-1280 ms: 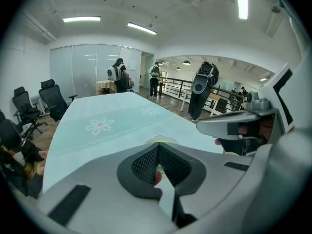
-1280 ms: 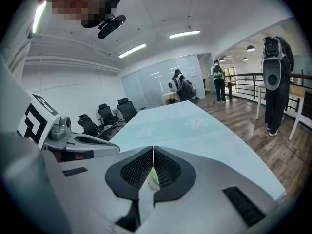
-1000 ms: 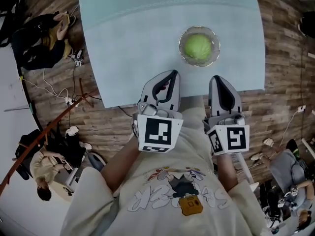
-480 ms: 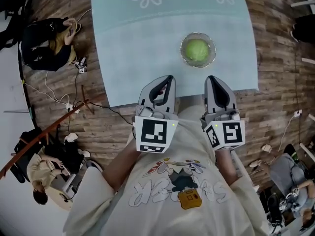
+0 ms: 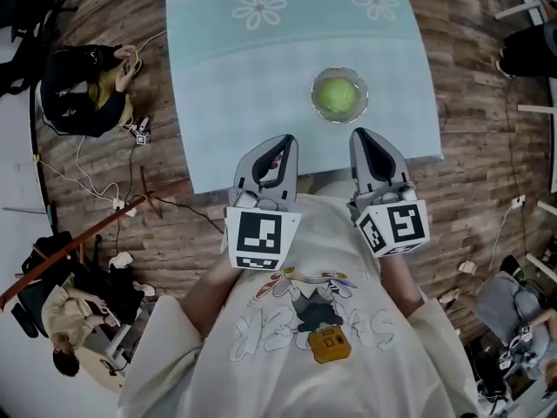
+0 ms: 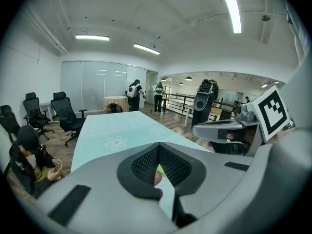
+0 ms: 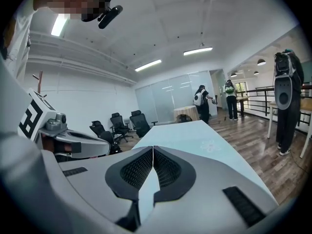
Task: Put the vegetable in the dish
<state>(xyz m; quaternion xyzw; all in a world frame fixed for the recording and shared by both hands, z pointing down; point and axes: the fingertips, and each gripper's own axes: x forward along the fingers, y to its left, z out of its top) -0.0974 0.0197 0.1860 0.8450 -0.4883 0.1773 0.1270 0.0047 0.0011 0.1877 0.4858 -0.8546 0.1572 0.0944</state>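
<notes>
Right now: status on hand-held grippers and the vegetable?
Left hand-held gripper shut, empty; right hand-held gripper same, both close to the body. Round green vegetable in the glass dish. Only bare table between.

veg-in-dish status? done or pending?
Done: the green vegetable sits inside the glass dish on the table.
In hand: nothing. The left gripper and the right gripper both have their fingers closed with nothing gripped, held by the person's chest, short of the table edge.
Left: nothing visible; the job looks complete.
</notes>
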